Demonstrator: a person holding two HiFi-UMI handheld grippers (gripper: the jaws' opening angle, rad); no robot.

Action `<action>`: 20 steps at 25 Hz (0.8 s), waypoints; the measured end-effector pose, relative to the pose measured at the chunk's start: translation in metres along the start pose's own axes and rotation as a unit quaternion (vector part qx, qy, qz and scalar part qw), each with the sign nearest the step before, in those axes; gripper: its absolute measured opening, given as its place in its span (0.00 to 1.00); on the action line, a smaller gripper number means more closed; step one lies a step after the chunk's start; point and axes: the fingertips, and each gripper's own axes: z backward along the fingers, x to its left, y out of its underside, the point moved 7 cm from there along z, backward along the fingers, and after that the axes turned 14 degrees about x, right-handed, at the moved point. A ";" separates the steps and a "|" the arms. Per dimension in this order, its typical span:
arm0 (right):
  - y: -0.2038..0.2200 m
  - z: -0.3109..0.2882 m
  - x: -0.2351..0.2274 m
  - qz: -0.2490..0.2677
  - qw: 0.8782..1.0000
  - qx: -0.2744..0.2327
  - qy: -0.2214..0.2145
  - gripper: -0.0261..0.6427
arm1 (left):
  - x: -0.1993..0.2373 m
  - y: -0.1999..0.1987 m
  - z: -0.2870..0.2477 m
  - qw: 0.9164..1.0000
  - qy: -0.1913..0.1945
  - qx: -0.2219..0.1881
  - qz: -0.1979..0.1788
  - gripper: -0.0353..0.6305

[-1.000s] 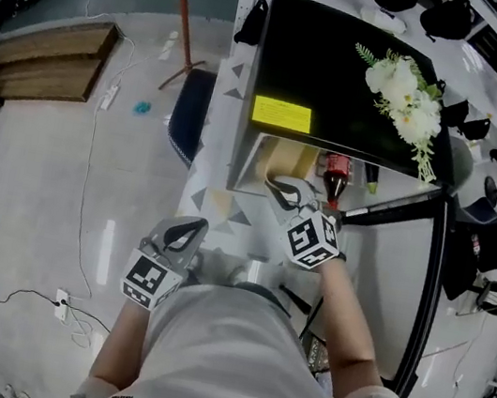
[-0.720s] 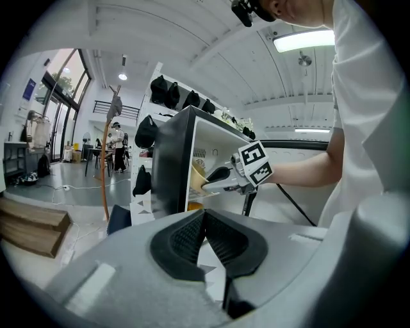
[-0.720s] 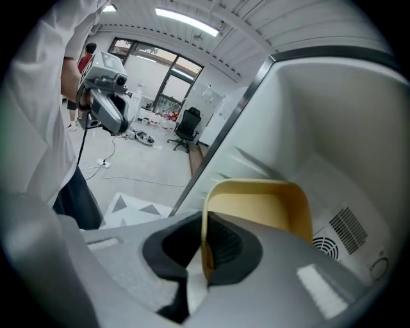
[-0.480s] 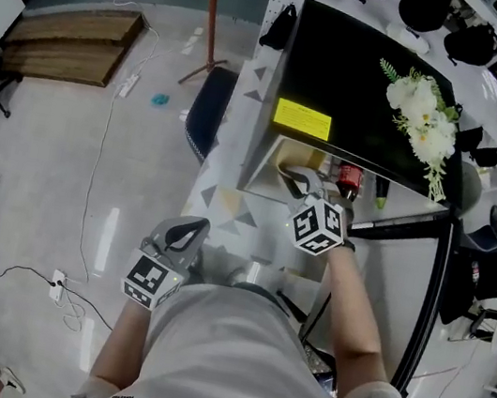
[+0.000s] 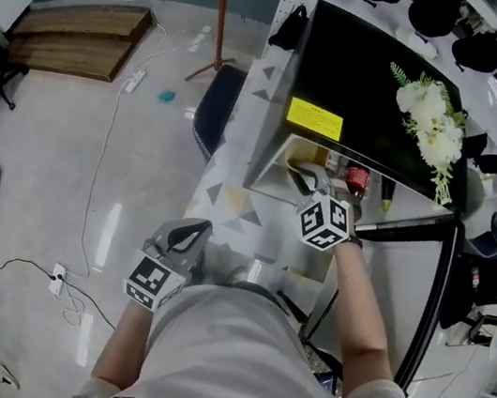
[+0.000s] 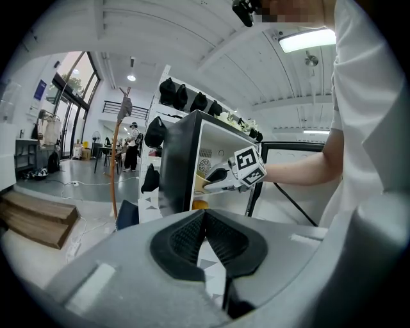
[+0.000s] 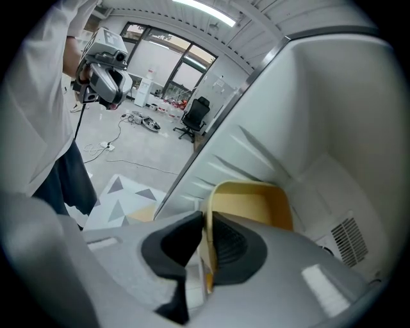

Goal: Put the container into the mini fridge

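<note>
I see glossy grey floor (image 5: 37,156) fr 7 to 11 o'clock, wood platform (image 5: 77,34) at 10, orange coat stand (image 5: 223,8) at 12. Left gripper view: tall windows (image 6: 75,90) at 9, ceiling strip light (image 6: 306,40) on at 1.

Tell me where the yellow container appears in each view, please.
Head view: the container is just above centre, inside the open mini fridge, at the tips of the right gripper.
Left gripper view: small, at centre, at the far gripper's tips, inside the fridge.
Right gripper view: lower centre, its rim between that gripper's opening jaws.
Shared landmark: the mini fridge, seen in all three views.
</note>
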 end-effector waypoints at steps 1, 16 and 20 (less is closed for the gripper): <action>0.000 0.000 -0.001 0.000 1.000 0.002 0.002 0.09 | 0.001 0.001 0.001 1.000 0.000 0.000 0.001 0.06; -0.001 0.001 -0.008 -0.031 0.999 0.011 0.031 0.24 | 0.008 0.000 0.003 1.000 0.007 -0.003 -0.003 0.06; 0.001 0.009 -0.010 -0.062 0.998 0.001 0.033 0.24 | 0.008 -0.002 -0.001 1.000 0.016 -0.002 -0.007 0.06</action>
